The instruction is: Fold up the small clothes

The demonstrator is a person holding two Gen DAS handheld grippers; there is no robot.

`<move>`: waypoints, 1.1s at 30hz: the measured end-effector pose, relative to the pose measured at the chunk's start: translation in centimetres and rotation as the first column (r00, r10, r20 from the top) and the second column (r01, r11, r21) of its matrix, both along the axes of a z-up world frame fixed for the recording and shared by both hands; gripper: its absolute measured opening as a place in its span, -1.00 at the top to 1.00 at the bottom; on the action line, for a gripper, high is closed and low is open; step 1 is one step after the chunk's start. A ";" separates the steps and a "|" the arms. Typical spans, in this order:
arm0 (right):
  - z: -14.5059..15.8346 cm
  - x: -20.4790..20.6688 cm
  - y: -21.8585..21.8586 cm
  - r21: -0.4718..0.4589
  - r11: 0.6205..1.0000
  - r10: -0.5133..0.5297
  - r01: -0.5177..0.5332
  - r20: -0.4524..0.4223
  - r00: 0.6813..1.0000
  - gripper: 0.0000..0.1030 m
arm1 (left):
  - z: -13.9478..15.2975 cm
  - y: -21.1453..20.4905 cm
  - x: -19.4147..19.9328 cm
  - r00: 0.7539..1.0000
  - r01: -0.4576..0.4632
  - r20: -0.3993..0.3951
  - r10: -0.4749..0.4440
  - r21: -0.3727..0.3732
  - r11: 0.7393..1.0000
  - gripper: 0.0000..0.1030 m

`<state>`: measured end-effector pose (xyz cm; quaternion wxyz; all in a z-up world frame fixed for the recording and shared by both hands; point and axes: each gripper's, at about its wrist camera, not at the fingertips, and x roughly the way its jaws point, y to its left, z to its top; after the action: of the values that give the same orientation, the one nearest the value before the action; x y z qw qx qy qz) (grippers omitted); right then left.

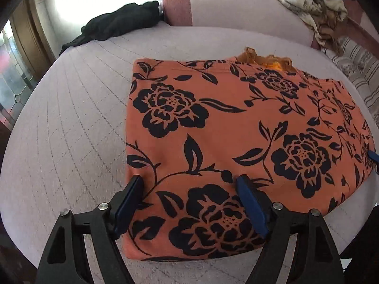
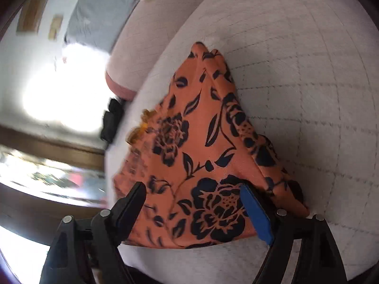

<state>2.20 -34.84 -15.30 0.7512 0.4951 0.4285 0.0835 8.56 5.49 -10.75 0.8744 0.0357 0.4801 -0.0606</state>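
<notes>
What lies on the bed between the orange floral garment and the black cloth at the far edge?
Nothing: in the left wrist view only bare quilted bedcover separates the garment from the black cloth.

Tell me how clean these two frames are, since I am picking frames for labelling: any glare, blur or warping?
Left wrist view: sharp on the orange floral garment, a blown-out glare patch at top left, fisheye bending the quilted bed cover. Right wrist view: large white glare at left, the window side smeared by motion blur, the garment fairly sharp.
</notes>
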 end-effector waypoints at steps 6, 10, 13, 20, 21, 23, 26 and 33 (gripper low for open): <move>4.4 -1.4 0.9 -0.056 0.998 0.048 -0.042 0.111 0.993 -0.69 | 3.3 -1.0 -0.8 0.998 -0.010 0.054 0.012 -0.029 1.000 -0.57; 5.1 2.4 2.5 -0.080 0.989 0.138 -0.128 0.130 0.982 -0.69 | 3.2 -1.3 -0.1 0.999 -0.036 0.030 0.039 -0.073 0.997 -0.57; 2.1 6.2 1.6 -0.107 0.984 0.145 -0.141 0.035 0.989 -0.69 | 2.7 -1.5 -0.1 0.998 -0.063 0.011 0.065 -0.097 0.993 -0.57; 5.4 9.1 2.0 -0.115 0.986 0.127 -0.117 0.088 0.988 -0.71 | 1.5 -1.4 0.7 0.996 -0.087 -0.014 0.086 -0.108 0.990 -0.57; 5.4 10.0 2.1 -0.104 0.986 0.140 -0.130 0.090 0.986 -0.71 | 1.4 -1.3 0.8 0.996 -0.089 -0.019 0.087 -0.108 0.990 -0.57; 4.1 12.3 1.8 -0.141 0.981 0.139 -0.132 0.039 0.990 -0.71 | 1.2 -1.3 1.0 0.996 -0.091 -0.023 0.089 -0.106 0.990 -0.57; 0.4 13.9 -0.2 -0.098 0.994 0.030 -0.037 -0.074 0.997 -0.71 | 1.2 -1.2 1.1 0.995 -0.096 -0.024 0.094 -0.100 0.990 -0.57; 4.0 13.8 3.9 -0.152 0.978 0.151 -0.144 0.035 0.988 -0.74 | 1.3 -0.4 0.8 0.991 -0.135 -0.019 0.134 -0.098 0.986 -0.57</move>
<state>16.02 -30.99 -11.31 0.7875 0.4024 0.4517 0.1181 9.39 5.14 -9.41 0.8742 -0.0404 0.4832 -0.0255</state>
